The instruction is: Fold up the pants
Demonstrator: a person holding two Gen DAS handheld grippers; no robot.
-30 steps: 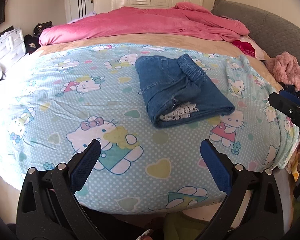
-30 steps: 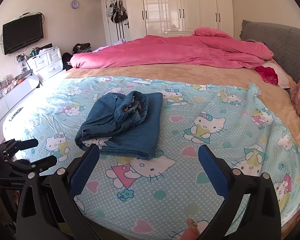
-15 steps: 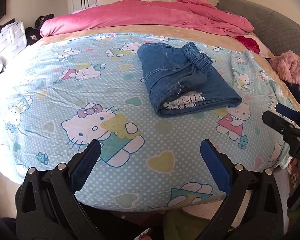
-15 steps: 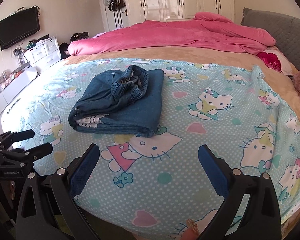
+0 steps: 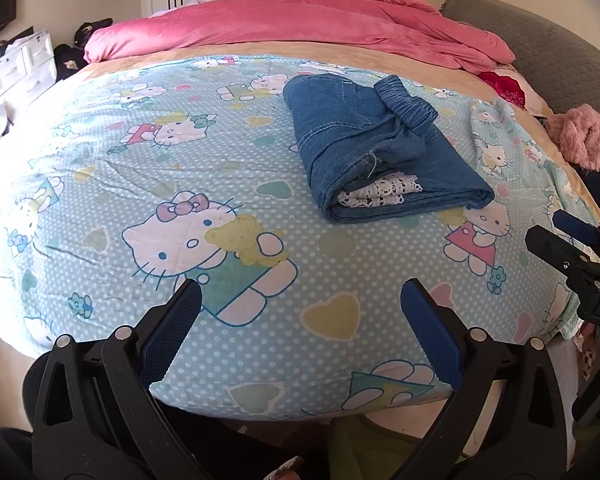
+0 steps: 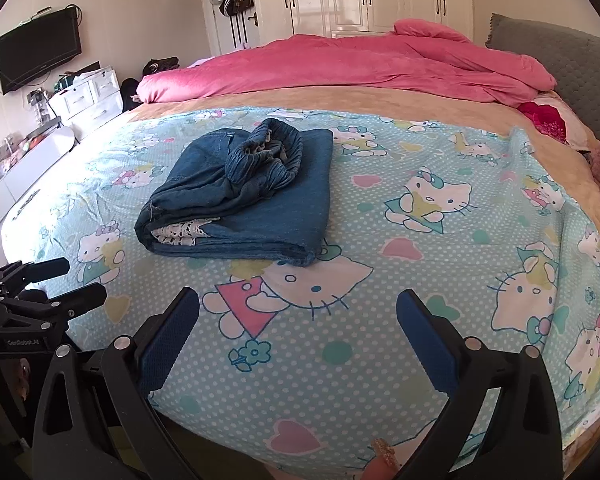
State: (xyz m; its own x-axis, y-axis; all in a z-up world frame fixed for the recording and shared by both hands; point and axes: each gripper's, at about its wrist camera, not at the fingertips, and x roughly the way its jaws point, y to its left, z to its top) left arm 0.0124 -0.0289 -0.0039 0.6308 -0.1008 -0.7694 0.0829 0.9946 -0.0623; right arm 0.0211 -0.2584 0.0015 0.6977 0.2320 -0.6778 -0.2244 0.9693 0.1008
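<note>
We look from behind each open gripper, low at the bed's near edge, facing the wardrobe; both views share the folded blue denim pants [image 5: 374,148] [image 6: 244,196].

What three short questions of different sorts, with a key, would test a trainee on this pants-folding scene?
1. True or false: the left claw is shut on the denim pants.
2. Multiple choice: the pants lie on A) the pink duvet, B) the cartoon-cat sheet, C) the white drawers.
3. Fill in: the trim showing at the open end of the folded pants is white ____.

Key
1. False. Both it and the right claw are open and apart from the pants.
2. B
3. lace
</note>
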